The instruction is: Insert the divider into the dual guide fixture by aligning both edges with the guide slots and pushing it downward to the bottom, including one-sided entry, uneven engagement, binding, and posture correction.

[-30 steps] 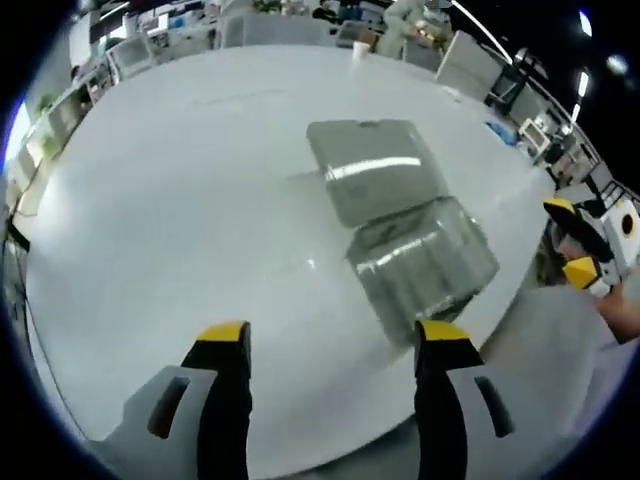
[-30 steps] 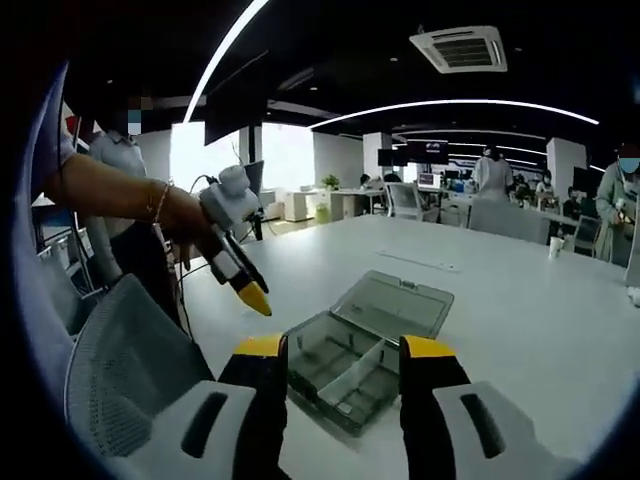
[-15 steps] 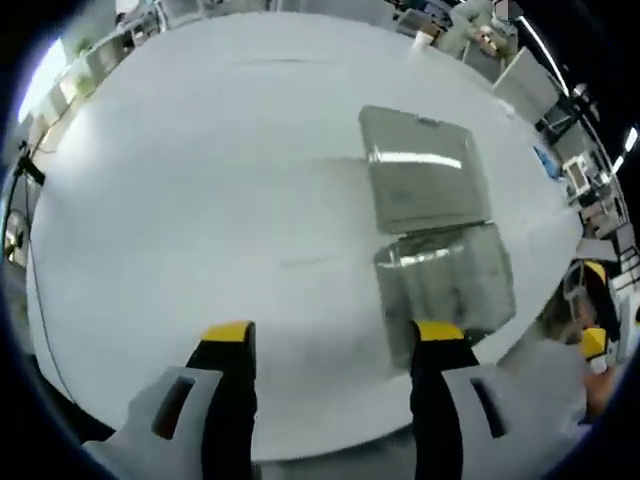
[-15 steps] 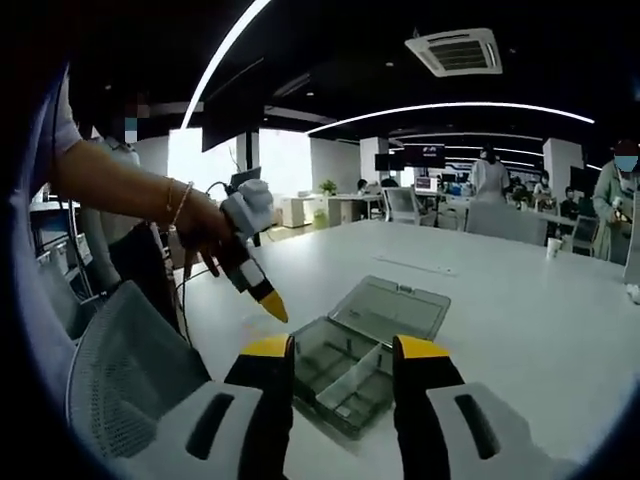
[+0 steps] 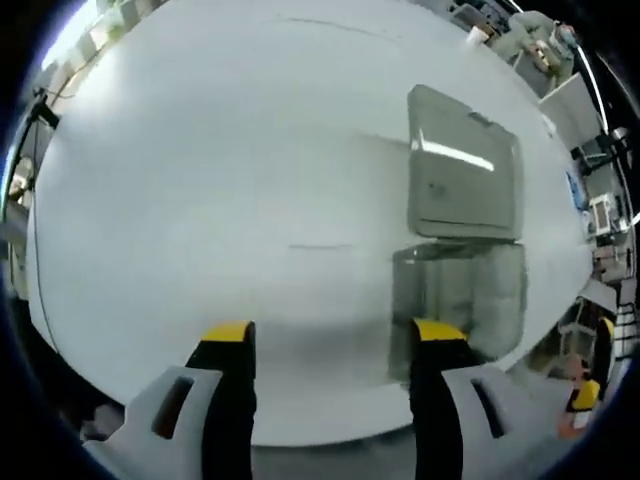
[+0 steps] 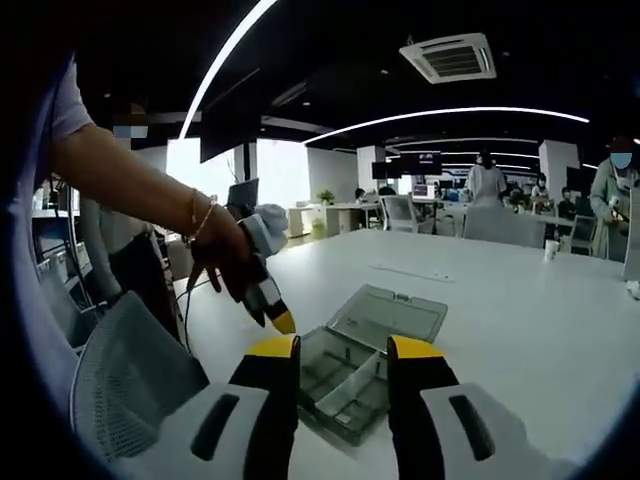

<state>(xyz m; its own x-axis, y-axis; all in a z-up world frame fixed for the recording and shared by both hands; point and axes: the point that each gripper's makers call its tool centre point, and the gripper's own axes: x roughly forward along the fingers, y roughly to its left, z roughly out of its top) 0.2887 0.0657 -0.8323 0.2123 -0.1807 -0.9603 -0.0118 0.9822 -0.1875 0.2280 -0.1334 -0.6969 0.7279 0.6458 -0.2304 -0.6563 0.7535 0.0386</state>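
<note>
**Hand-held grippers approach the open box, nothing held**

Left hand-held gripper (image 5: 328, 345) jaws wide apart, empty; right hand-held gripper (image 6: 338, 352) likewise, both apparently lining up to reach in. White table (image 5: 220, 180) carries the clear compartment box (image 6: 345, 375), lid (image 6: 390, 315) flipped back for access. Divider can't be made out.

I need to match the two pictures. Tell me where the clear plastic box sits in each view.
Left gripper view: clear plastic box right of centre, its open lid above it.
Right gripper view: box low centre, between the two jaws, lid behind it.
Shared landmark: the white table.
</note>
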